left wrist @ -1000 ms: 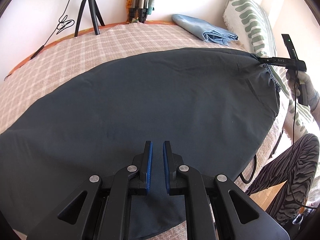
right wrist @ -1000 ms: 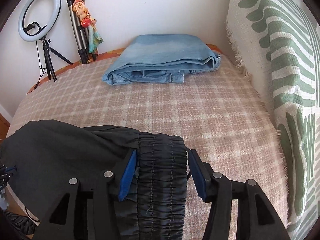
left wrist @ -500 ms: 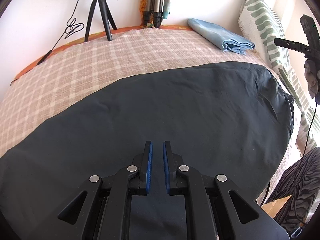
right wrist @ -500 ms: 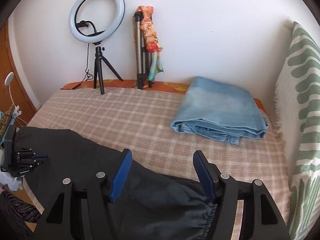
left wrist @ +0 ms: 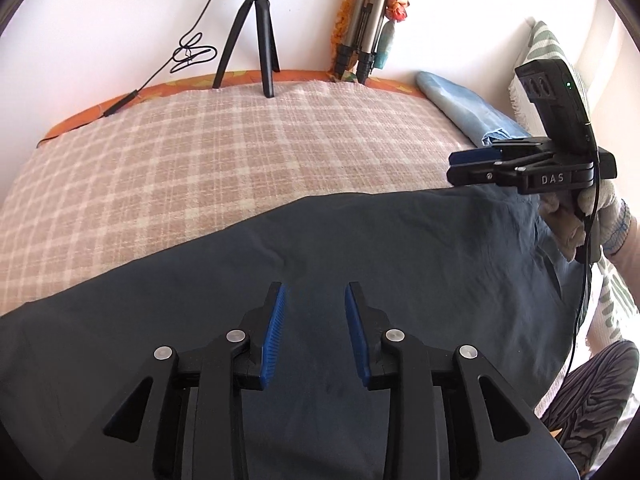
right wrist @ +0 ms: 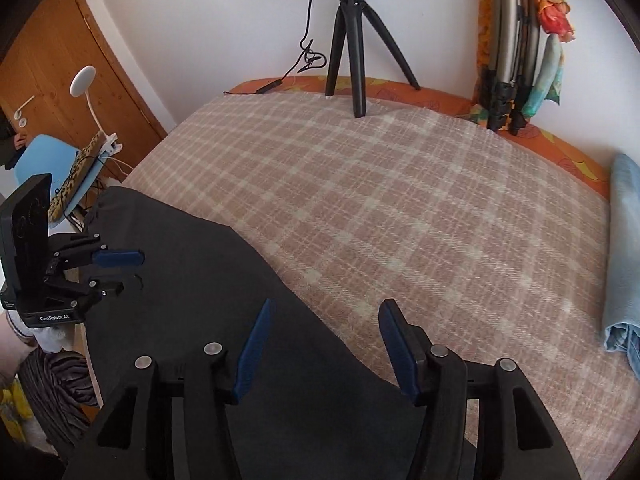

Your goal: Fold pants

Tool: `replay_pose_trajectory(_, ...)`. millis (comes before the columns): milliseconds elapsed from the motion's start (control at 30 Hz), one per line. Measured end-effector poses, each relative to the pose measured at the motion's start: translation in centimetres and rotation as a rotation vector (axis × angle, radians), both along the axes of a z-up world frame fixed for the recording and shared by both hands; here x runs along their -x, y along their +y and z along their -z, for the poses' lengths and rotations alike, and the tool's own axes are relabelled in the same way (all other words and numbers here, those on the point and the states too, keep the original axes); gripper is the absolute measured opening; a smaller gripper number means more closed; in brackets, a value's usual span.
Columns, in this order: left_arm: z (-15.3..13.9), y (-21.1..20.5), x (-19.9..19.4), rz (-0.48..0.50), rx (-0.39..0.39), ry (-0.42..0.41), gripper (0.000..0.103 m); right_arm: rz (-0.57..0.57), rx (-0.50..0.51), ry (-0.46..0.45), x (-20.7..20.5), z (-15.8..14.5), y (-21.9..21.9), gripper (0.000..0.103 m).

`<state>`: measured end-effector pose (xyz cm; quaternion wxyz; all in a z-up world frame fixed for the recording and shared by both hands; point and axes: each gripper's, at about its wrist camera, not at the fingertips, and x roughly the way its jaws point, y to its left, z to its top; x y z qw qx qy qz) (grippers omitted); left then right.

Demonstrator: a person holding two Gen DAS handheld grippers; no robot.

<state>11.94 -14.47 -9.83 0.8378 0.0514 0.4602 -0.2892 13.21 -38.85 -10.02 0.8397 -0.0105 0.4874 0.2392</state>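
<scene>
Dark grey pants (left wrist: 360, 248) lie flat across the near part of the bed, and their long edge runs diagonally in the right wrist view (right wrist: 200, 280). My left gripper (left wrist: 316, 288) hovers over the cloth; its jaws are opening and nothing is pinched between the blue pads. It shows at the left in the right wrist view (right wrist: 128, 274). My right gripper (right wrist: 326, 306) hangs above the pants' edge with its jaws apart and closing, and holds nothing. The left wrist view shows it at the right (left wrist: 456, 166), held in a gloved hand (left wrist: 600, 220).
A pink plaid blanket (left wrist: 200, 152) covers the bed. Folded blue jeans (left wrist: 468, 112) lie at the far right, by a green-striped cushion (left wrist: 560, 48). A black tripod (right wrist: 352, 40) and a bundle of stands (right wrist: 508, 60) stand along the wall. A blue chair (right wrist: 52, 160) is left of the bed.
My right gripper let go of the elastic waistband and swung left over the pants. The left gripper's jaws went from shut to apart. The pants settled flat.
</scene>
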Motion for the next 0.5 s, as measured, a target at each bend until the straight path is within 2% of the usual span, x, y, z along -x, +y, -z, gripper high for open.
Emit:
replay_pose_trajectory(100,-0.1,0.3,-0.6,-0.021,0.016,0.008,0.029,-0.055,0.002,0.028,-0.8,1.5,2.2,0.049)
replay_pose_trajectory(167,-0.3,0.5,-0.9,-0.038,0.023,0.003,0.029,-0.078,0.006,0.051,-1.1,2.3,3.4,0.035)
replay_pose_trajectory(200,-0.4,0.6,-1.0,-0.046,0.025,-0.002,0.029,-0.088,0.007,0.064,-1.1,2.6,4.0,0.020)
replay_pose_trajectory(233,-0.5,0.7,-1.0,-0.054,0.028,-0.006,0.029,-0.096,0.014,0.062,-0.8,2.6,4.5,0.011)
replay_pose_trajectory(333,-0.7,0.9,-1.0,-0.067,0.034,-0.016,0.029,-0.124,0.055,-0.001,1.0,1.5,5.7,0.003)
replay_pose_trajectory(500,-1.6,1.1,-0.6,-0.084,0.066,-0.038,0.029,-0.145,0.060,-0.072,5.6,0.1,7.3,0.003)
